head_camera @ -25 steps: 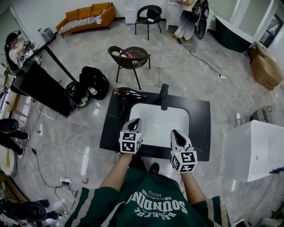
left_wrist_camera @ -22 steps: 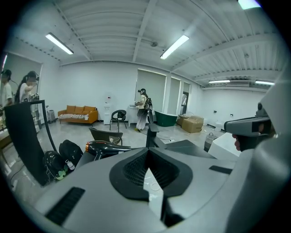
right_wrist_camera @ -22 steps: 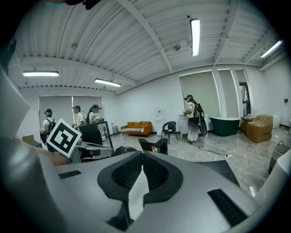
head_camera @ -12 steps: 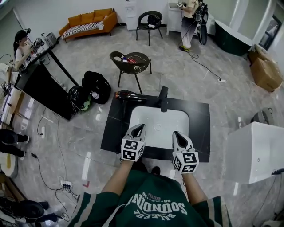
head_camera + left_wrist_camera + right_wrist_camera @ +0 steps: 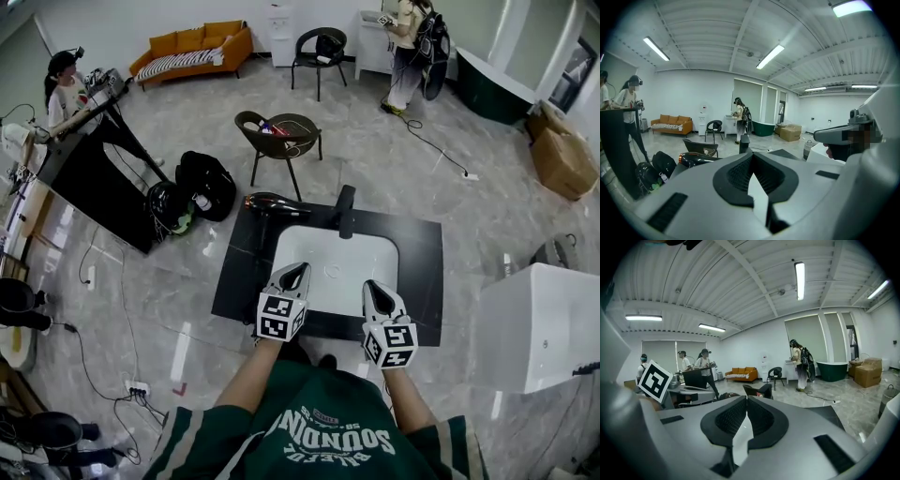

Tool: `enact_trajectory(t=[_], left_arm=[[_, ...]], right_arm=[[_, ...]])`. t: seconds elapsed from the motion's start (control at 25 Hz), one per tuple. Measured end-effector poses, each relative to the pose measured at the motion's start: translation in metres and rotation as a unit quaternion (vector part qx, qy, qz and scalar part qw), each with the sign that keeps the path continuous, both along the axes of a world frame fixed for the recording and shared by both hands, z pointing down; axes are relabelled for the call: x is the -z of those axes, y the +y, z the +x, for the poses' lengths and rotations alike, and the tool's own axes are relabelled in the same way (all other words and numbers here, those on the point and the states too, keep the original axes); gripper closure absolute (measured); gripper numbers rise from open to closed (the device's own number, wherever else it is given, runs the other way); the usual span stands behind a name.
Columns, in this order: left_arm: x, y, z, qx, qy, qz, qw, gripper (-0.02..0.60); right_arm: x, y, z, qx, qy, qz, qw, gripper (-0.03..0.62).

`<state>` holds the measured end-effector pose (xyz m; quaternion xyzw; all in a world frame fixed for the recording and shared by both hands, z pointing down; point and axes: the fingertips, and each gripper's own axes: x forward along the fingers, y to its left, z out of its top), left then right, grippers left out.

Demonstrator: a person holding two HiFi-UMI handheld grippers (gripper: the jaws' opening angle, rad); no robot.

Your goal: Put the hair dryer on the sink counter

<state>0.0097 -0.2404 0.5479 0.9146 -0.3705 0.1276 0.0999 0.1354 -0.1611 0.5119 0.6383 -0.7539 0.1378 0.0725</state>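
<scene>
- Drawn back slightly toward the person's body compared with a second ago, in the head view: left gripper [image 5: 294,272], now over the near left rim of the white basin [image 5: 334,246], with jaws together and nothing carried.
- Hardly shifted in the same view: right gripper [image 5: 374,288], over the near right rim of the basin, likewise closed and empty.
- Unmoved across the head frames: hair dryer [image 5: 272,202], lying on its side at the far left corner of the dark worktop [image 5: 424,255], just beside the black faucet [image 5: 345,208] and well apart from both grippers.
- Left gripper view: confirms the left gripper [image 5: 751,158] is closed, with dark pads meeting in a narrow seam and nothing between them. Beyond them, shows the hair dryer [image 5: 695,158] resting on the worktop to the left of the faucet [image 5: 744,144].
- Right gripper view: shows the right gripper [image 5: 746,403] also closed on nothing. Past the jaws, only the room and bystanders can be made out clearly.
- Reads as a finished placement: dryer down on the sink worktop, both grippers clear of it and pulled toward the body. Nothing left to do but check that the dryer lies stable, away from the worktop edge.
</scene>
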Motion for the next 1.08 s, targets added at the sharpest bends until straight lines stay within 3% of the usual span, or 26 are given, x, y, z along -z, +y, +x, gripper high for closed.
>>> enact_trajectory(t=[1.08], left_arm=[[-0.006, -0.007, 0.01, -0.009, -0.006, -0.014, 0.9998, 0.571]], right_arm=[[-0.001, -0.007, -0.001, 0.019, -0.006, -0.007, 1.0, 0.553]])
